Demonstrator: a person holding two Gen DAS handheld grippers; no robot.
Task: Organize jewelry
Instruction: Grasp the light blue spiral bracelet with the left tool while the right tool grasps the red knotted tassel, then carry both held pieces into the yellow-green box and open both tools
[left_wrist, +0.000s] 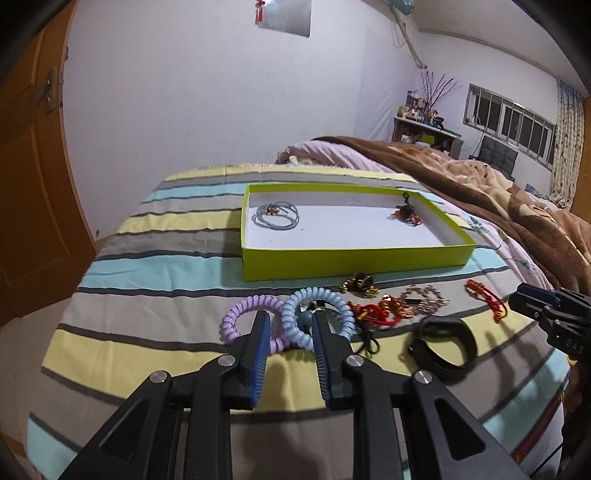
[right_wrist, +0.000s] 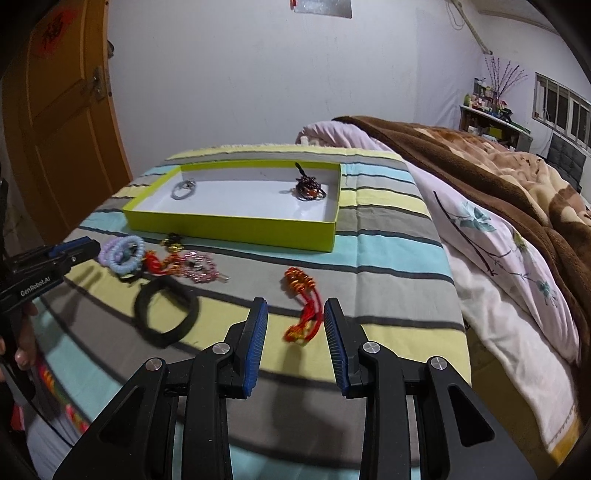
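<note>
left gripper (left_wrist: 290, 325) jaws apart, nothing clamped, hovering over the purple coil band (left_wrist: 246, 326) and blue coil band (left_wrist: 317, 317), which sit side by side on the striped cloth (left_wrist: 147, 258). right gripper (right_wrist: 295, 314) also spread wide, empty, red-orange bracelet (right_wrist: 301, 295) on the cloth between its tips. green tray (left_wrist: 351, 260) behind holds a grey cord ring (left_wrist: 275, 216) and a dark beaded piece (left_wrist: 406, 214), detail too small to read. black band (left_wrist: 443, 343) near the tangled red and gold pile (left_wrist: 384, 306); can't separate items in it. left-hand fingers (right_wrist: 22, 354) barely visible at the right wrist view's edge.
</note>
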